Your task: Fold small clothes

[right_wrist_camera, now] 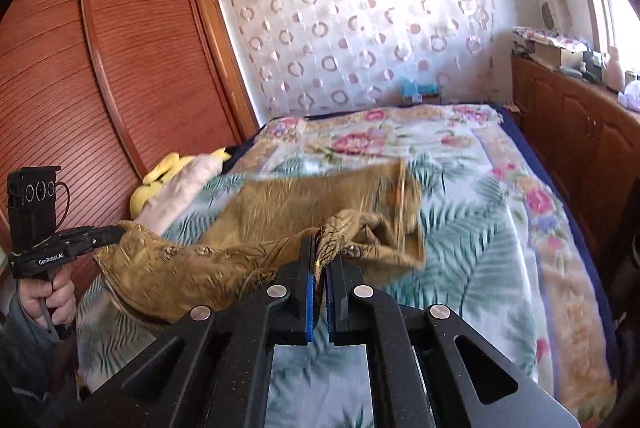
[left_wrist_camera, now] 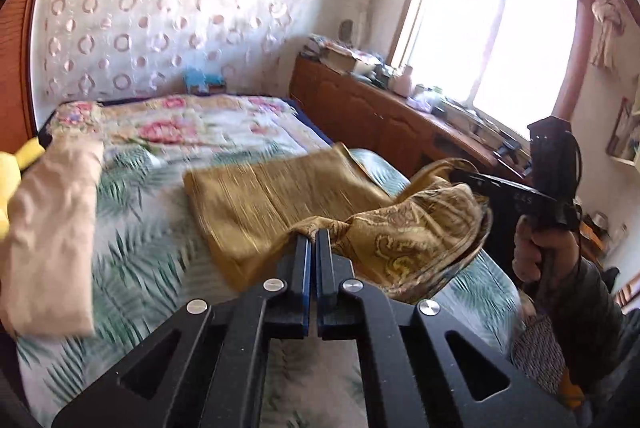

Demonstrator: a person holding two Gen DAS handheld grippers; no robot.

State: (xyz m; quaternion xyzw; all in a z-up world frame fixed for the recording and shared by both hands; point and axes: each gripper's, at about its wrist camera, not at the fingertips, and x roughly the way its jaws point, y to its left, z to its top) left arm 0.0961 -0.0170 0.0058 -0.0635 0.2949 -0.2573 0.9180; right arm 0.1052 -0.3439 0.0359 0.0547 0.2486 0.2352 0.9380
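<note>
The golden-brown paisley-patterned cloth garment (left_wrist_camera: 280, 196) stretches across the leaf-print bed (left_wrist_camera: 132, 248) ahead of both clamped tongs, left tongs (left_wrist_camera: 313, 234) and right tongs (right_wrist_camera: 320, 248) each pinching one near corner.

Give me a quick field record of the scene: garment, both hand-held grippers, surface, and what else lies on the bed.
garment: gold paisley-patterned fabric garment, near edge lifted, far part lying on the bed
left hand-held gripper: shut on the garment's edge
right hand-held gripper: shut on the garment's edge
surface: bed with floral and palm-leaf print cover
other items: pale pink folded cloth at the bed's left side, yellow plush toy beside it
image quality: motion blur on the garment
</note>
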